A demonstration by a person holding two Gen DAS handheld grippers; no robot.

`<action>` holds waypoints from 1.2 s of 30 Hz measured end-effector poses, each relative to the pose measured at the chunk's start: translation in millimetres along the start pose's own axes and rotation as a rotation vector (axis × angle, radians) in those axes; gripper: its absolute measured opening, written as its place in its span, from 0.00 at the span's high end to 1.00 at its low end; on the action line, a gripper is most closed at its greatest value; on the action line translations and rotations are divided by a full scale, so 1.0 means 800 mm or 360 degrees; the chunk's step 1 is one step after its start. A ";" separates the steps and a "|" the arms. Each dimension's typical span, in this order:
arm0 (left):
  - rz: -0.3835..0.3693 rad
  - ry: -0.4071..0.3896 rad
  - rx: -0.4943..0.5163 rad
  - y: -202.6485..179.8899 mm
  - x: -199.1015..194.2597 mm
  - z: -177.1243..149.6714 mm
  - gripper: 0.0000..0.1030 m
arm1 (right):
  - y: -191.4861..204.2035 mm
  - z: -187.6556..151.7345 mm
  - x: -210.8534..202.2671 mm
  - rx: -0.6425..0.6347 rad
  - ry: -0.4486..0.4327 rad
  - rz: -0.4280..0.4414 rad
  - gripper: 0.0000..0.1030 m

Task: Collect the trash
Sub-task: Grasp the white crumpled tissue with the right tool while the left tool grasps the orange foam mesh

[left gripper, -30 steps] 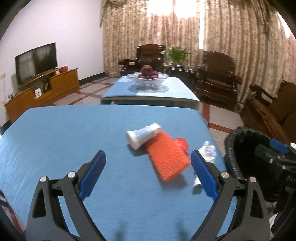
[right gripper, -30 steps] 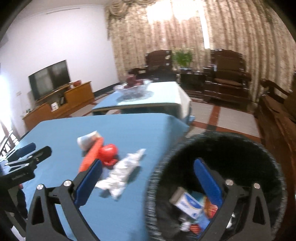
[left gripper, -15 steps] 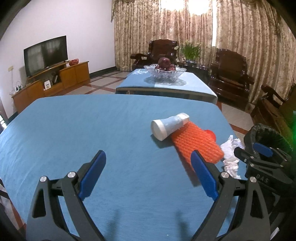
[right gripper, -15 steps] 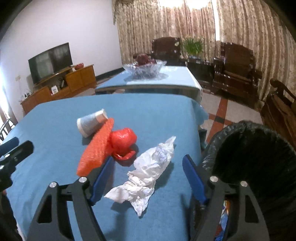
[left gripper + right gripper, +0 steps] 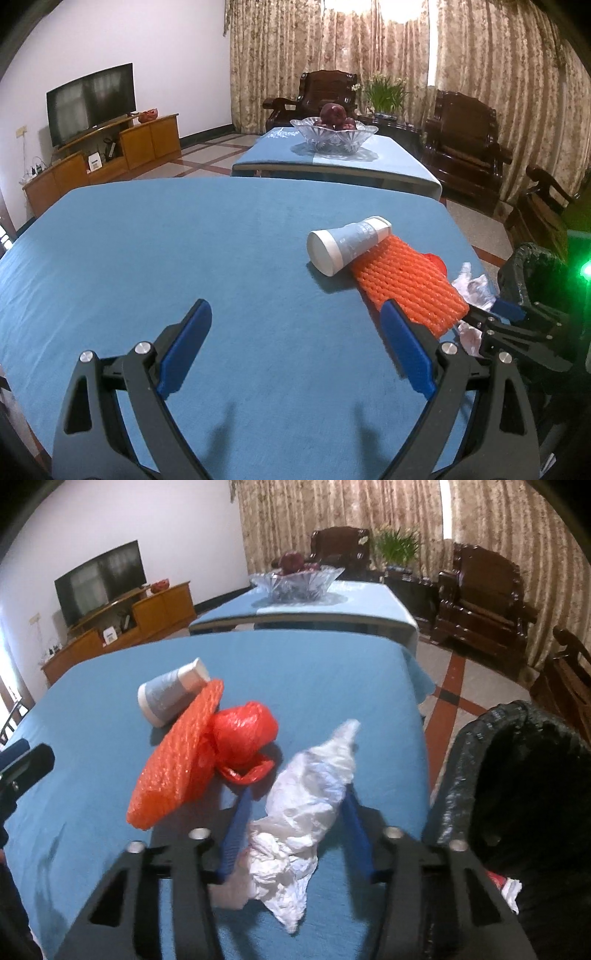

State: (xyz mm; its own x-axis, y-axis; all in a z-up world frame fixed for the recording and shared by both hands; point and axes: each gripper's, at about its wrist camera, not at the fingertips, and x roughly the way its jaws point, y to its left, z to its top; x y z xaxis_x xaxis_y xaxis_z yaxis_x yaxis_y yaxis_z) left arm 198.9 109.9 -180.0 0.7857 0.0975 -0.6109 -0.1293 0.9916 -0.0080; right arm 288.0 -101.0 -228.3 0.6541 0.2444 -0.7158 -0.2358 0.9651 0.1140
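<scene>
My right gripper (image 5: 295, 805) jaws have just been closing around the crumpled white wrapper (image 5: 303, 812) on the surface (image 5: 295, 664). Pinch its bulk, not loose edges. Left gripper (image 5: 295, 332) jaws stand wide, empty. Bin (image 5: 517, 775) waits beside.

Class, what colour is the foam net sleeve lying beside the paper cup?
Orange foam net sleeve; clearest in the left wrist view.

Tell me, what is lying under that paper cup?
The paper cup rests its narrow end on the orange foam net; its wide end sits on the blue tablecloth. Anything beneath the net is hidden.
</scene>
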 end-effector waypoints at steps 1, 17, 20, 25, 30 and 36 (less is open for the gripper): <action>-0.0001 -0.0002 0.0002 0.000 0.000 0.000 0.13 | -0.001 -0.001 0.001 0.0005 0.0010 0.0020 0.71; -0.0085 0.0018 0.0028 -0.047 0.018 0.008 0.13 | -0.022 0.013 -0.047 0.0058 -0.0120 0.0037 0.92; -0.0115 0.0029 0.0036 -0.061 0.026 0.008 0.13 | -0.033 0.015 -0.049 0.0080 -0.0125 0.0020 0.92; -0.0157 0.0075 0.0037 -0.082 0.041 0.004 0.13 | -0.053 0.017 -0.048 0.0113 -0.0128 0.0028 0.92; -0.0207 0.0121 -0.0006 -0.094 0.054 0.005 0.13 | -0.052 0.020 -0.046 0.0101 -0.0140 0.0045 0.92; -0.0242 0.0218 -0.0037 -0.101 0.078 0.005 0.14 | -0.057 0.017 -0.046 0.0136 -0.0133 0.0064 0.92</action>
State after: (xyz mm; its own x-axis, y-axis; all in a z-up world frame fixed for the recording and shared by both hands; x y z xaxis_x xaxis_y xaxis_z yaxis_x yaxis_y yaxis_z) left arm 260.9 35.9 -214.1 0.7079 -0.0670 -0.7031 -0.0306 0.9916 -0.1253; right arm 284.7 -152.5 -197.7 0.7037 0.2866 -0.6502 -0.2032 0.9580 0.2023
